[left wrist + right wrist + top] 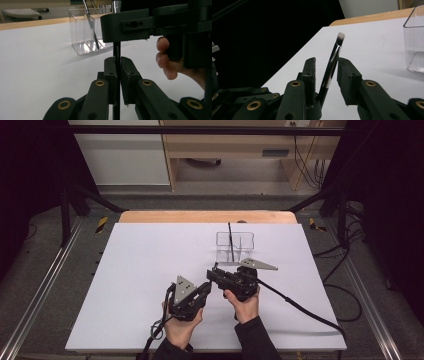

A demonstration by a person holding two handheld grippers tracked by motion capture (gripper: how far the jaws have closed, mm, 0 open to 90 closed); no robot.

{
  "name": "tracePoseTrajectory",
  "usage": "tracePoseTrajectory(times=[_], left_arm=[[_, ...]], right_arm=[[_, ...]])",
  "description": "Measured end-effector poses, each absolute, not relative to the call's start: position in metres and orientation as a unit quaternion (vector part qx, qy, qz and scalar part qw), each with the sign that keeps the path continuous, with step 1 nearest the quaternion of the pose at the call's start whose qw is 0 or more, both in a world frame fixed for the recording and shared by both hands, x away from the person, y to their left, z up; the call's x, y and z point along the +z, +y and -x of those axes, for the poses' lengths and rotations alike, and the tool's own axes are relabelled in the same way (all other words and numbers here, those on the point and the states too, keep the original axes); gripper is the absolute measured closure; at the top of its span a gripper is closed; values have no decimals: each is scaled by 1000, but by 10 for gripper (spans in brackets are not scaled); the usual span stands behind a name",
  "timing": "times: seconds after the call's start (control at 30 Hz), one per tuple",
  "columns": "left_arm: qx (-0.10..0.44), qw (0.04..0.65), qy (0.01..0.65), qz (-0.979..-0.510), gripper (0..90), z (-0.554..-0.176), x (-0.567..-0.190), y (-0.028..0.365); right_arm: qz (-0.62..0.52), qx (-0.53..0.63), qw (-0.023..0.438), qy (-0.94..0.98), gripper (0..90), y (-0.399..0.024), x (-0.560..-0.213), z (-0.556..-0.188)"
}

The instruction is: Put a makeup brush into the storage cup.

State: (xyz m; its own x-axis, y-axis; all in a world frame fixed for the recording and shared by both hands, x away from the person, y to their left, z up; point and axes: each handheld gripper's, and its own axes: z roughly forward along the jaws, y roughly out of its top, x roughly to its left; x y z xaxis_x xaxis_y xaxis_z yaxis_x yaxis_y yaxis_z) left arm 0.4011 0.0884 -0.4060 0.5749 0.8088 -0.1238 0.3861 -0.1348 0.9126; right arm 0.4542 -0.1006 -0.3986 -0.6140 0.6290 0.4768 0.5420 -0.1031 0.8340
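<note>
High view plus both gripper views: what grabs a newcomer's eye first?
Probably the two hand-held grippers meeting at the near middle of the white table: the left gripper is clamped on a thin black brush handle, and the right gripper brackets the same makeup brush, its white-tipped bristles poking up, pads not visibly pressing. Just behind them stands a clear divided organizer with a dark stick upright inside.
</note>
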Motion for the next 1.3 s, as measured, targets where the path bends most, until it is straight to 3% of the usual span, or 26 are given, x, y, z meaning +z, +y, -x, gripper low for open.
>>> tracePoseTrajectory(times=[0.43,1.1,1.3], left_arm=[[208,515,414,-721,833,-400,-405,88],[201,521,408,-723,824,-401,-405,91],[197,513,403,-732,740,-402,-404,95]], right_arm=[[-437,601,22,669,797,-101,-399,-454],[-421,610,12,671,839,-101,-397,-452],[-419,608,31,673,838,-103,-396,-452]])
